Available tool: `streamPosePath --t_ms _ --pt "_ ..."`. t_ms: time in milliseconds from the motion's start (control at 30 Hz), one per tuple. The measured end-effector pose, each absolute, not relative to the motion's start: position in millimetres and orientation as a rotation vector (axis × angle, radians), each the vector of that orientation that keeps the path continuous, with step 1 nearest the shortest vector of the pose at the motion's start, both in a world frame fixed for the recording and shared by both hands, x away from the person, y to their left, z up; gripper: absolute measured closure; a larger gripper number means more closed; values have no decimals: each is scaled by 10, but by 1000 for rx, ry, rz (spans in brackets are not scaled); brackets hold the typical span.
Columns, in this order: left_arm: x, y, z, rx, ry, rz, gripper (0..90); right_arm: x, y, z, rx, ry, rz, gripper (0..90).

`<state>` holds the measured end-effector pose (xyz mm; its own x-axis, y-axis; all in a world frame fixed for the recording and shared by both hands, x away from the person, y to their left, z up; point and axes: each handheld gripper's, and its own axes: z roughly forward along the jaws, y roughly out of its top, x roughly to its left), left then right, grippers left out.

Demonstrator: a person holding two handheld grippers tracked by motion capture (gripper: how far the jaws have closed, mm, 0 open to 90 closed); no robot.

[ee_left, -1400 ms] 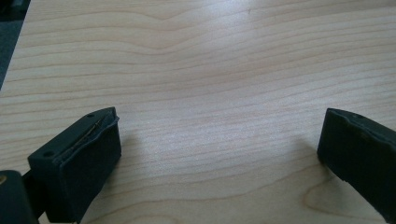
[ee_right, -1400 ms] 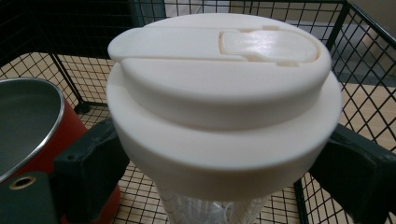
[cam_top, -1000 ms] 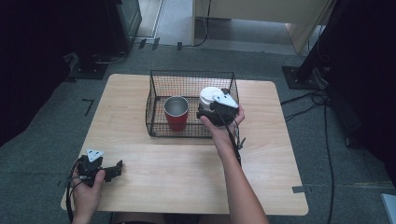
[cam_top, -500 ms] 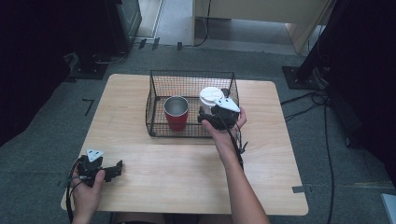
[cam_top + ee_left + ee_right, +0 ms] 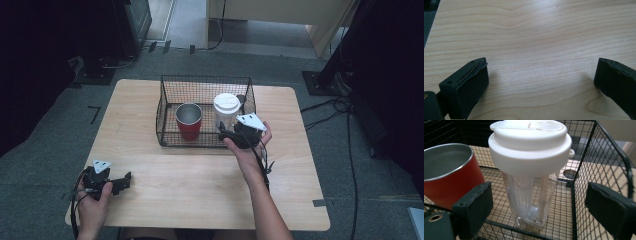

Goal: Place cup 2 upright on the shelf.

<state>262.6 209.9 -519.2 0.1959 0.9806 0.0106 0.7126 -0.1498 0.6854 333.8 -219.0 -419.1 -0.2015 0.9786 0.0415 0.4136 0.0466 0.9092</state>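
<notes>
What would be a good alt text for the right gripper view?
A clear cup with a white lid stands inside a black wire basket, between the two open jaws of the right tool, which do not touch it. A red cup with a steel inside stands beside it in the basket.

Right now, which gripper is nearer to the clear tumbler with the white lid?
Right. The right gripper is at the wire basket, its open jaws either side of the clear tumbler. The left gripper rests open on the table near the front-left corner, far away.
</notes>
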Motion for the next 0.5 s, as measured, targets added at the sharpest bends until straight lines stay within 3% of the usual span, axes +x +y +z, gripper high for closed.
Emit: streamPosePath --t_ms 500 --pt "2626 2098 -5193 1926 1575 637 0 2960 -2559 -4258 1422 1638 1151 83"
